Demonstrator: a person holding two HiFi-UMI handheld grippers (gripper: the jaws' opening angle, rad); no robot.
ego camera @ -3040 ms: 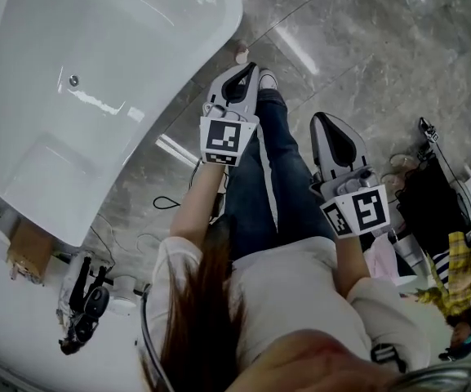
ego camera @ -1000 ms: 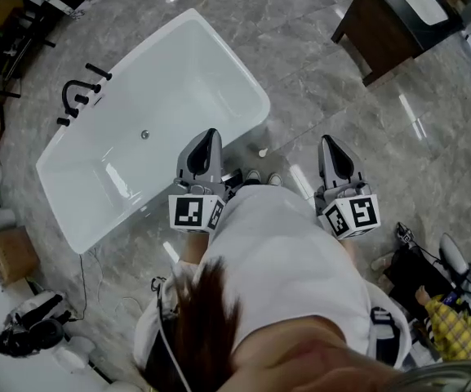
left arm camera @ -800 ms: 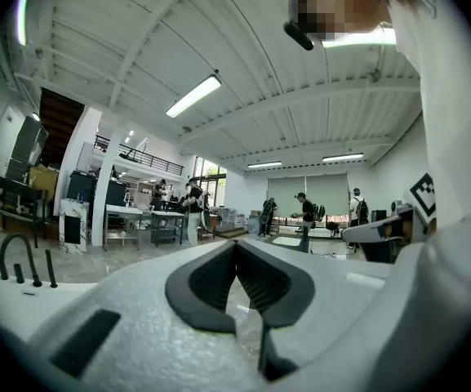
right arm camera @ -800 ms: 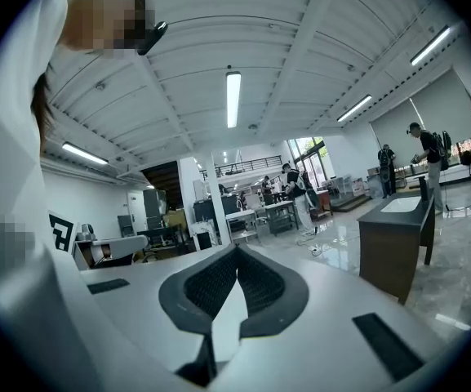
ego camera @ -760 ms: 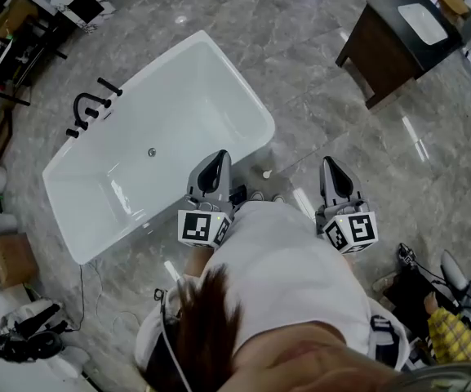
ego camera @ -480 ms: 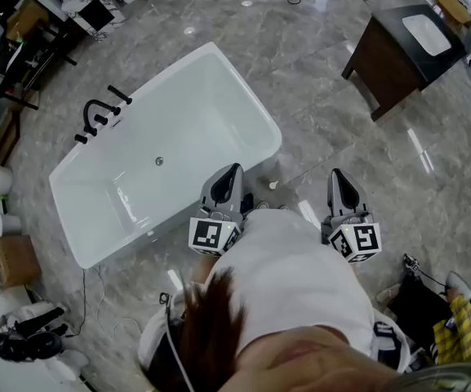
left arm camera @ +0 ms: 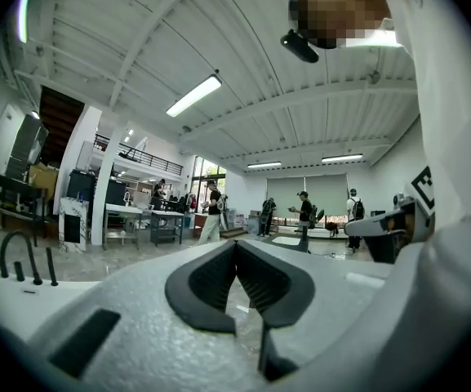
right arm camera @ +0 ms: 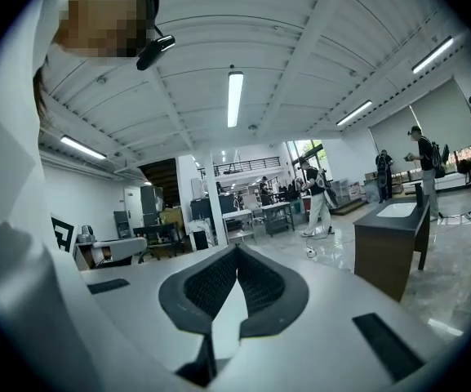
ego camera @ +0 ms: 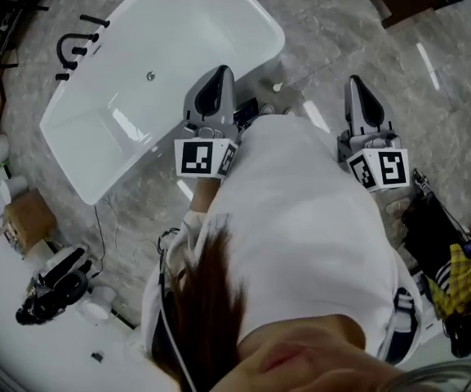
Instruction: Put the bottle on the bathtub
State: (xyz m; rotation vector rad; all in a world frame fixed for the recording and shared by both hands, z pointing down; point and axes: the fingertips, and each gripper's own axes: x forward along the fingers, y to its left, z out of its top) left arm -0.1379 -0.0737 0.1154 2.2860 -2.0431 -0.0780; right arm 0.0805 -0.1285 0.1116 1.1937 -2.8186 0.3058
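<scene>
Beyond my jaws, on floor [ego camera: 325,23] just beside bathtub [ego camera: 178,39]: small pale bottle [ego camera: 277,87], probably | left gripper [left arm camera: 235,245], right gripper [right arm camera: 236,250] tips pressed together, empty | likely light, stiff, slick; take mid-body.

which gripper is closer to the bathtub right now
Left. In the head view the left gripper lines up with the near rim of the bathtub, while the right gripper is well off to the tub's right, over the marble floor.
</scene>
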